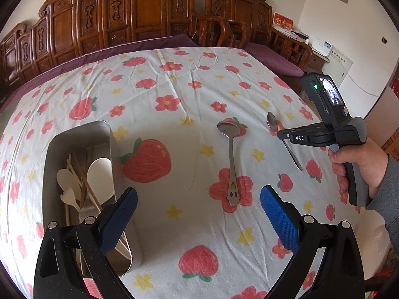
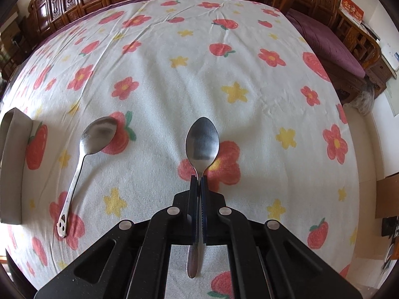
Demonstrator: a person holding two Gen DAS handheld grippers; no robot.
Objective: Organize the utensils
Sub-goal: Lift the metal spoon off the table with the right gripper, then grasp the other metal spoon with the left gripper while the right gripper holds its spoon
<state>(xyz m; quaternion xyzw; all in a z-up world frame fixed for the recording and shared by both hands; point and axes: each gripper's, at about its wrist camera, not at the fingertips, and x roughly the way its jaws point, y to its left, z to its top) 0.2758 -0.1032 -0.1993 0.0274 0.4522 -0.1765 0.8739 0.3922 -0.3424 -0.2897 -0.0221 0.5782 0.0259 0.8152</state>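
Observation:
A plain steel spoon (image 2: 202, 142) lies on the flowered cloth, and my right gripper (image 2: 198, 182) is shut on its neck, bowl pointing away. The left wrist view shows that spoon (image 1: 273, 123) at the right, under the right gripper (image 1: 284, 134), which a hand holds from the side. A second steel spoon (image 1: 230, 149) with a face-shaped handle end lies mid-table; it is left of the held one (image 2: 86, 154). My left gripper (image 1: 199, 214) hangs open above the cloth, nothing between its blue pads. A steel tray (image 1: 104, 134) at the left holds white spoons and chopsticks.
The steel tray's corner (image 2: 15, 134) shows at the far left of the right wrist view. Carved wooden chairs (image 1: 139, 17) and a purple cushion (image 1: 271, 59) line the far side of the table. A cardboard box (image 2: 387, 194) stands off the right edge.

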